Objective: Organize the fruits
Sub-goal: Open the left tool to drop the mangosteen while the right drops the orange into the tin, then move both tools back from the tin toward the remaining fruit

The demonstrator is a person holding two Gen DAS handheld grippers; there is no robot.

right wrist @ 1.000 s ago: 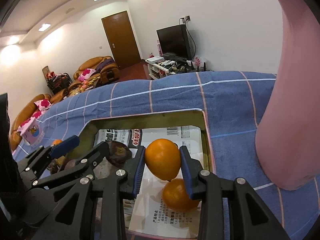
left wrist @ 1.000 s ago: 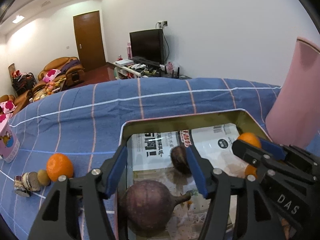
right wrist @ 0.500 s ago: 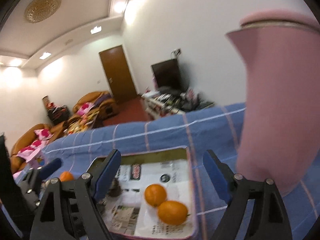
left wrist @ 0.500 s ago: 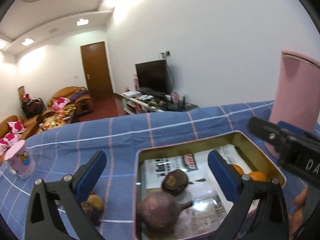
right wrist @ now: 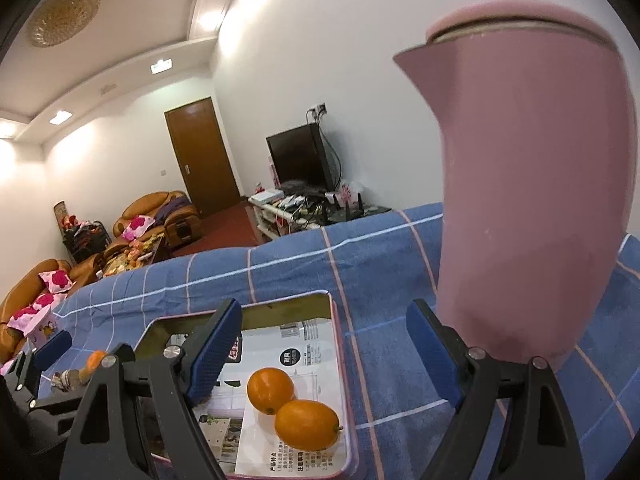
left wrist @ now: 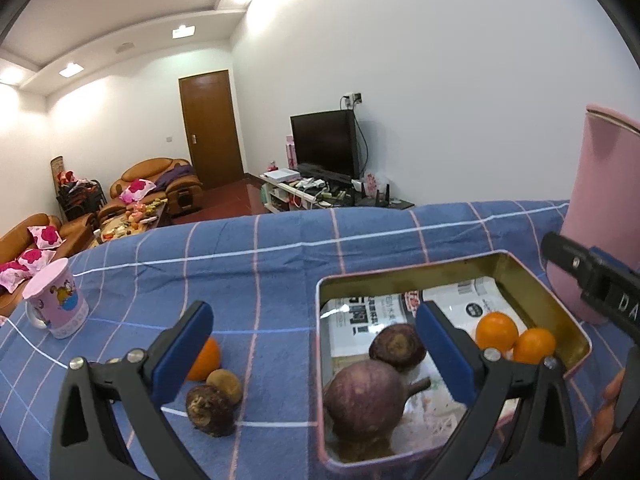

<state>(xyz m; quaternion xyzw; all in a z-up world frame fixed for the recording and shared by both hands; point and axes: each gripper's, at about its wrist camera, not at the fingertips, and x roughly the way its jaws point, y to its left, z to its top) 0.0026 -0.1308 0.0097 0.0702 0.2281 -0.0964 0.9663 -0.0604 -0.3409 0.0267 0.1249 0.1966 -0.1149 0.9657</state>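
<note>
a tall matte pink jug (right wrist: 532, 184) stands on the blue checked cloth (left wrist: 248, 276) just beside the shallow pink-rimmed metal tin (left wrist: 558, 312), filling the right of the right wrist view and hiding the cloth behind it. a pink cartoon cup (left wrist: 56, 306) stands well apart at the far left. the left gripper (left wrist: 312, 354) is spread wide, nothing between its blue pads; the right gripper (right wrist: 324, 356) is also spread and empty. in the tin, on printed paper, lie two glossy oranges (right wrist: 294, 408) touching each other, and two dull purple round fruits (left wrist: 366, 394) — the nearer one stemmed. on the cloth left of the tin, an orange is half hidden behind the left pad (left wrist: 182, 354), beside a brown kiwi-like fruit (left wrist: 226, 384) and another rough purple one (left wrist: 210, 410).
</note>
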